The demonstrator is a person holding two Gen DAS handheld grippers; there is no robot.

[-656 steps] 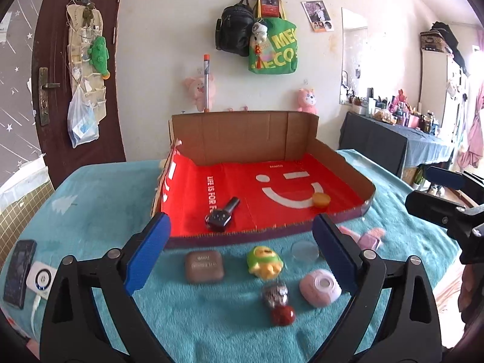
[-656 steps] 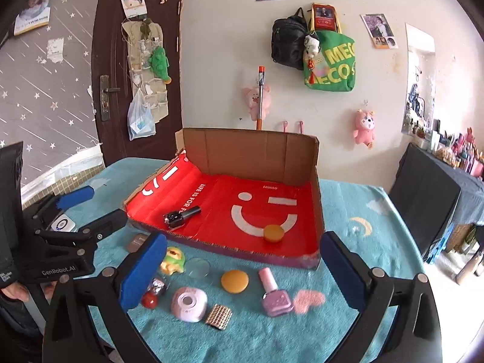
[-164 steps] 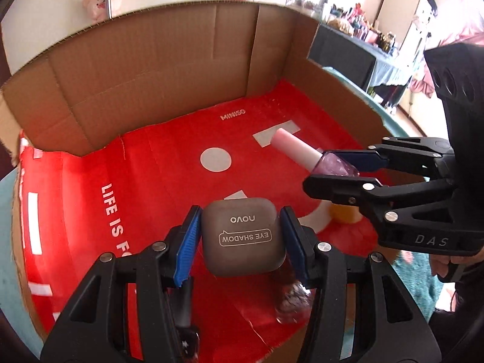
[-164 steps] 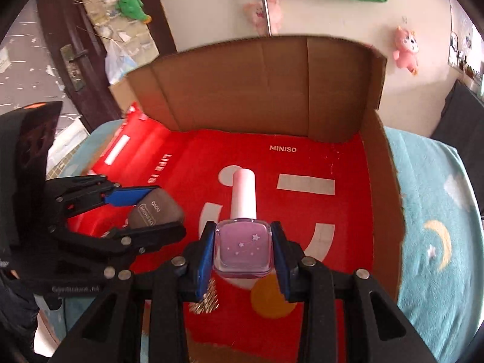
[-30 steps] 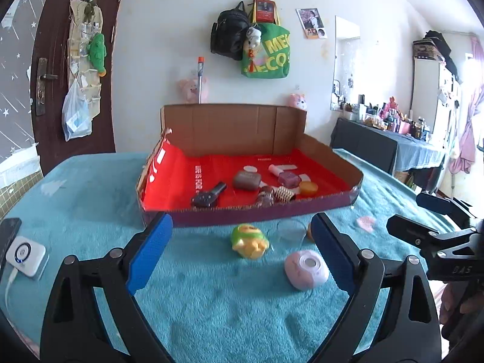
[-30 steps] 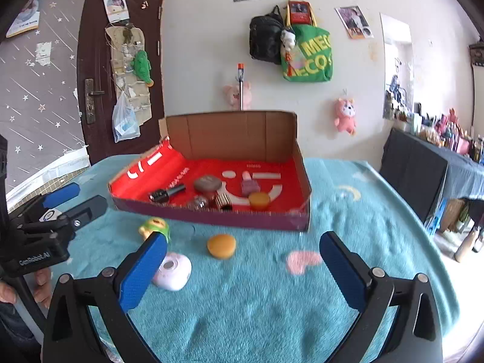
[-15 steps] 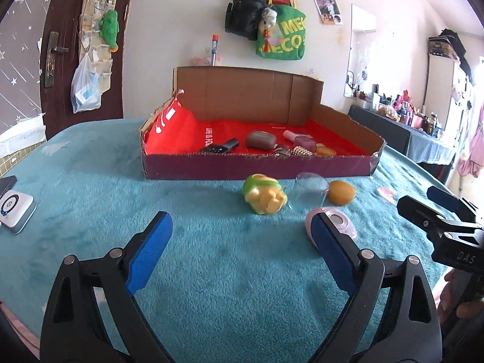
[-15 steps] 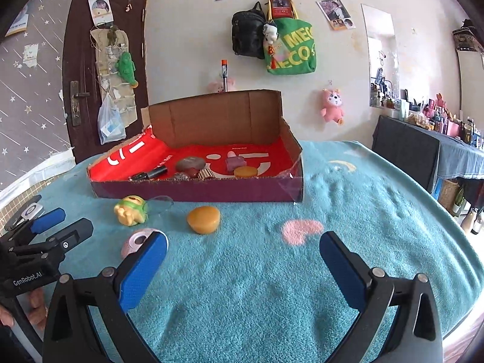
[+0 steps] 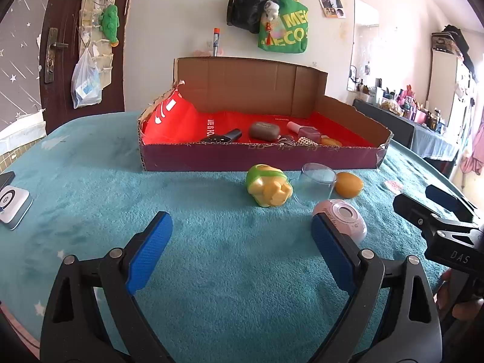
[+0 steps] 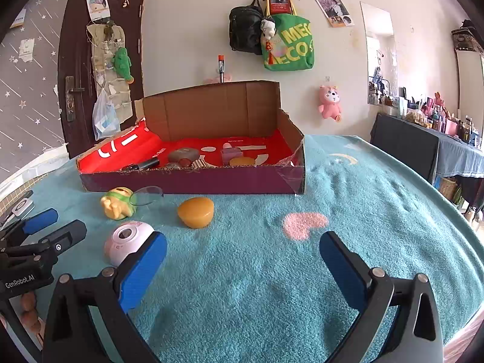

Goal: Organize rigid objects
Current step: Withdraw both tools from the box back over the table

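Note:
A cardboard box with a red lining stands on the teal cloth. In it lie a brown eyeshadow case, a pink nail polish bottle, a black item and other small things. In front of the box lie a green-yellow toy, a clear cup, an orange round piece and a pink round case. My left gripper is open and empty, low over the cloth. My right gripper is open and empty, right of the pink case.
A white device lies at the table's left edge. A pink heart patch marks the cloth. A dark table with bottles stands at the right. A door and hung bags are behind.
Both grippers have sunk lower and drawn slightly closer to the loose objects in front of the box. Nothing on the cloth or in the box has moved.

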